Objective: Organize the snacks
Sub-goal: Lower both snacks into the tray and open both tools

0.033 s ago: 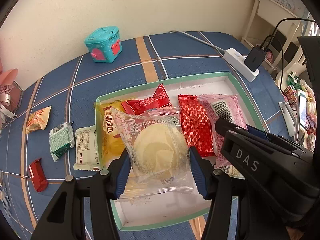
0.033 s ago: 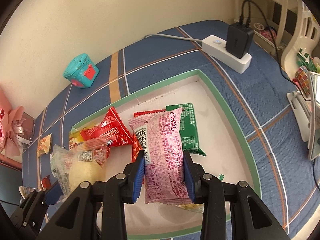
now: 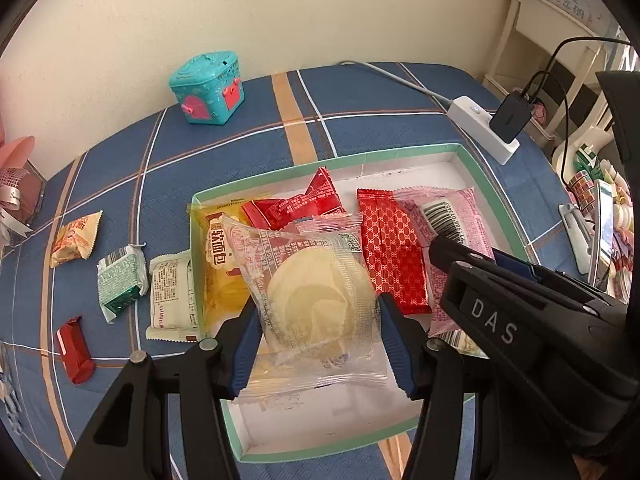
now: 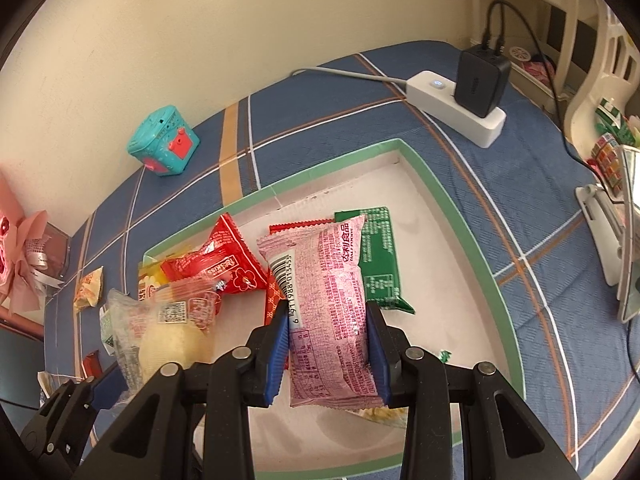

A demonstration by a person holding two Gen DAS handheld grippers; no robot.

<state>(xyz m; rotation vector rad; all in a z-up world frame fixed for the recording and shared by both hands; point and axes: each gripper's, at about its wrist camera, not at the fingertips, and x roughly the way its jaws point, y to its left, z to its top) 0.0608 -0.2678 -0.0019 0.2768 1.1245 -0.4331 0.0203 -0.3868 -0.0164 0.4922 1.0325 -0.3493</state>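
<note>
My left gripper (image 3: 318, 320) is shut on a clear packet (image 3: 316, 292) holding a pale round pastry, above the near left part of a white box with a green rim (image 3: 472, 152). My right gripper (image 4: 328, 340) is shut on a pink packet (image 4: 328, 300) with a barcode, over the middle of the box (image 4: 460, 216). Inside lie a yellow bread packet (image 3: 218, 264), a red packet (image 3: 296, 206), a red patterned packet (image 3: 390, 252) and a green packet (image 4: 378, 252). Left of the box, an orange packet (image 3: 74, 238), a green-white packet (image 3: 120, 280), a pale packet (image 3: 170, 296) and a red bar (image 3: 74, 350) rest on the blue checked cloth.
A teal toy box (image 3: 206, 88) stands by the back wall. A white power strip (image 3: 484, 128) with a black charger and cables lies at the back right. Pink flower decor (image 4: 20, 256) is at the far left, a white stand (image 4: 604, 232) and clutter at the right edge.
</note>
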